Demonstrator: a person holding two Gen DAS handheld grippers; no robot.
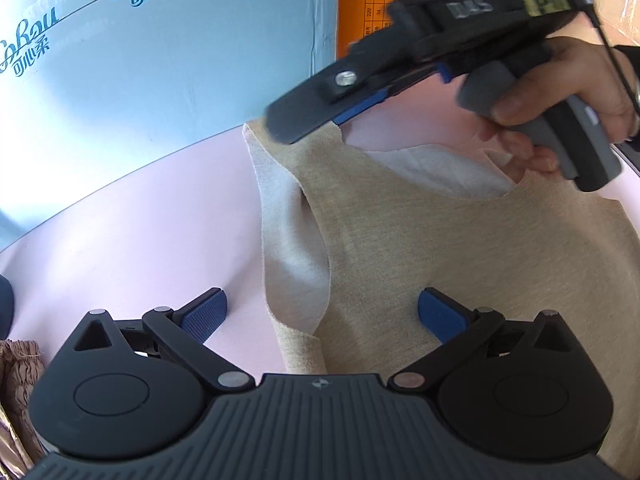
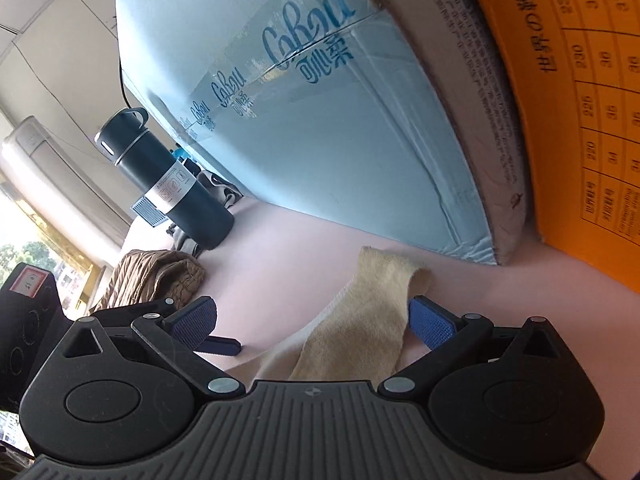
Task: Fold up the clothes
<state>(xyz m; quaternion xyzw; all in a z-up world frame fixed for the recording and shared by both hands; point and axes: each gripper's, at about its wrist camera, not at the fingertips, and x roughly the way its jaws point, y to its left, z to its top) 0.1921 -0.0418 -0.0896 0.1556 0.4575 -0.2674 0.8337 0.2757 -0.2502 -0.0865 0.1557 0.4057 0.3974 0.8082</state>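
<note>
Beige sleeveless top (image 1: 460, 264) lies spread flat on a pale pink table (image 1: 132, 236), neckline toward the far edge, its lighter inner side showing at the armhole and collar. At far left in the left wrist view, a crumpled brownish garment (image 1: 18, 380) sits at the table's edge. The left gripper (image 1: 322, 316) hovers with its blue-padded tongs spread wide, straddling the top's left armhole edge and holding nothing. Behind stands a light blue carton (image 1: 168, 60) printed with "CoRou", with an orange box (image 1: 360, 4) beside it. At upper right a hand (image 1: 576, 92) holds the right gripper (image 2: 312, 320) over the top's shoulder strap (image 2: 372, 320); its own camera shows its tongs wide apart, the strap between them but ungripped. That view also takes in a dark flask (image 2: 168, 180) at left.
</note>
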